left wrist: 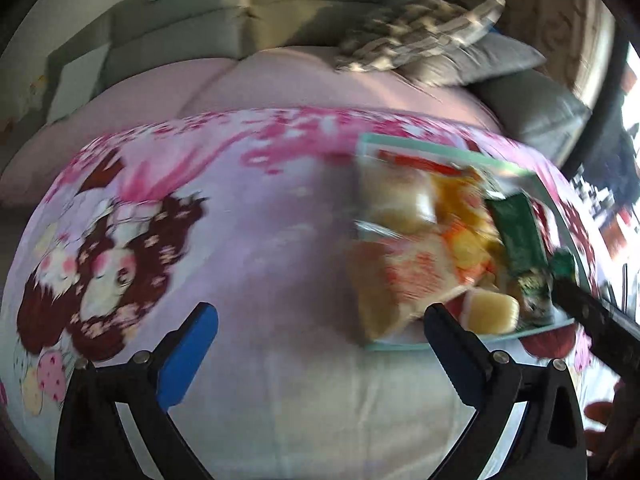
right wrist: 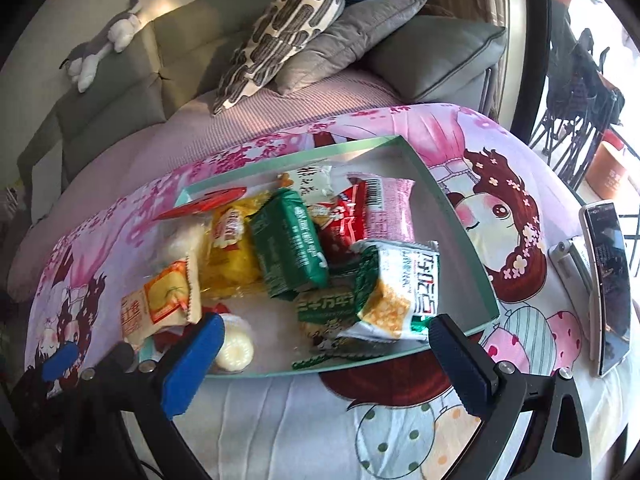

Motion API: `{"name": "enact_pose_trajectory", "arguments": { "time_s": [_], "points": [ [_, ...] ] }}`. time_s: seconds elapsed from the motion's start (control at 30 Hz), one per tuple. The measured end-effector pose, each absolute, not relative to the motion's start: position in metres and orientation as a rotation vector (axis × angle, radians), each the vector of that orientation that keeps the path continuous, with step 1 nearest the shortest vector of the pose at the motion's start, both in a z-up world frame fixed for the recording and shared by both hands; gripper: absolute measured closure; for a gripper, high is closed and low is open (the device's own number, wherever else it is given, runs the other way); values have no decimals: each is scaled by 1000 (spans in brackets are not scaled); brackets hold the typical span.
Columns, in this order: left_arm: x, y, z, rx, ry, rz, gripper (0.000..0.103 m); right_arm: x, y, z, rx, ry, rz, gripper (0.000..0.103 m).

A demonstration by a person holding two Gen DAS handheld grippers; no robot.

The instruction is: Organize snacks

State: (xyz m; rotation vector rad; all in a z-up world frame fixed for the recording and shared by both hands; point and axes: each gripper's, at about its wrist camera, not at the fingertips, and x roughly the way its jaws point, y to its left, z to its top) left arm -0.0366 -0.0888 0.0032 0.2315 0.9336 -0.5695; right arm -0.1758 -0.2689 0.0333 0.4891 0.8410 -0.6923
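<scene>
I held both grippers low at the near edge of the table [right wrist: 280, 420], and both were empty. The left gripper [left wrist: 320, 360] had its jaws wide over the bare cloth, with the tray at its right. The right gripper [right wrist: 324, 364] also had wide jaws, and it stood in front of the near rim of the green tray [right wrist: 460, 216].

The snacks lay already in a loose heap inside the tray: a green packet [right wrist: 288, 248], a yellow packet [right wrist: 232, 252], a red packet [right wrist: 344, 220], a pink packet [right wrist: 390, 208] and a white packet [right wrist: 400, 292]. An orange packet [right wrist: 160, 304] hung over the left rim, so I judged it was not yet well placed. A round white sweet [right wrist: 236, 346] rested at the near left corner.

The table carried a pink cartoon cloth [right wrist: 500, 208]. A phone [right wrist: 608, 284] stood at the right. Behind was a sofa [right wrist: 120, 92] with cushions [right wrist: 360, 40] and a plush toy [right wrist: 100, 48].
</scene>
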Motion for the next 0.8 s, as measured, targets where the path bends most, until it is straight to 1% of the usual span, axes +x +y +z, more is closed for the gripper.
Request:
{"name": "enact_pose_trajectory", "arguments": {
  "time_s": [0.33, 0.8],
  "points": [
    [-28, -47, 6, 230, 896, -439, 1, -162, -226, 30, 414, 873, -628, 0],
    [-27, -49, -3, 273, 910, -378, 1, -149, -215, 20, 347, 908, -604, 0]
  ]
}}
